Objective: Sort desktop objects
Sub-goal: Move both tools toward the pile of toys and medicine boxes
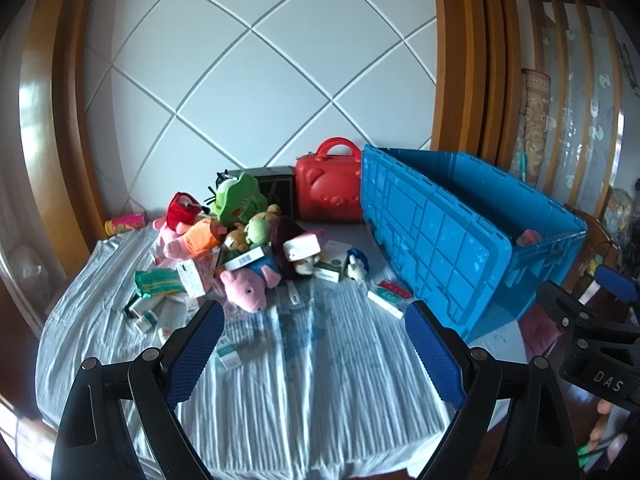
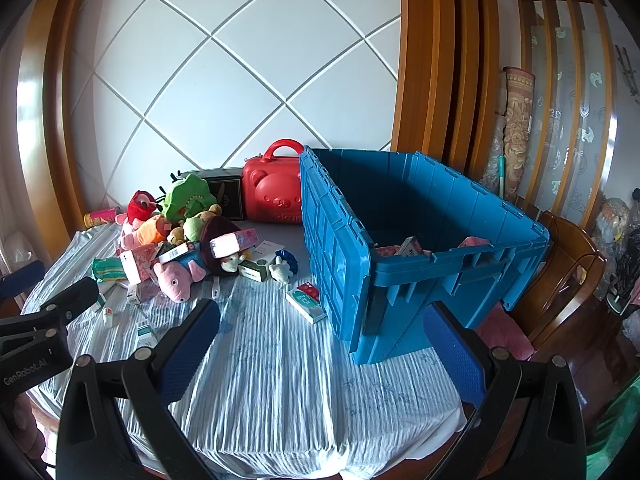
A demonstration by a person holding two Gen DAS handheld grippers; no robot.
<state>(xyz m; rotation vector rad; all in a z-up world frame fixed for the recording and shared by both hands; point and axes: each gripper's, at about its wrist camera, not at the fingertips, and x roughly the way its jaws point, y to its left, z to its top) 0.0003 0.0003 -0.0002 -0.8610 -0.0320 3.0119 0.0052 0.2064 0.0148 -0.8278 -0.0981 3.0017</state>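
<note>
Two grippers hover above the near edge of the table [image 2: 280,400], both with jaws spread wide and holding nothing: the left gripper [image 1: 316,344] faces the middle of the striped cloth [image 1: 304,380], the right gripper [image 2: 324,344] faces the near corner of the blue crate [image 2: 400,264]. That crate stands along the table's right edge, with a few boxes lying inside. A heap of plush toys [image 1: 240,240] and small cartons sits toward the far left, a pink pig [image 1: 248,284] at its front. A red case [image 1: 328,196] stands at the far edge beside the crate. One flat box [image 2: 306,302] lies just beside the crate's left wall.
</note>
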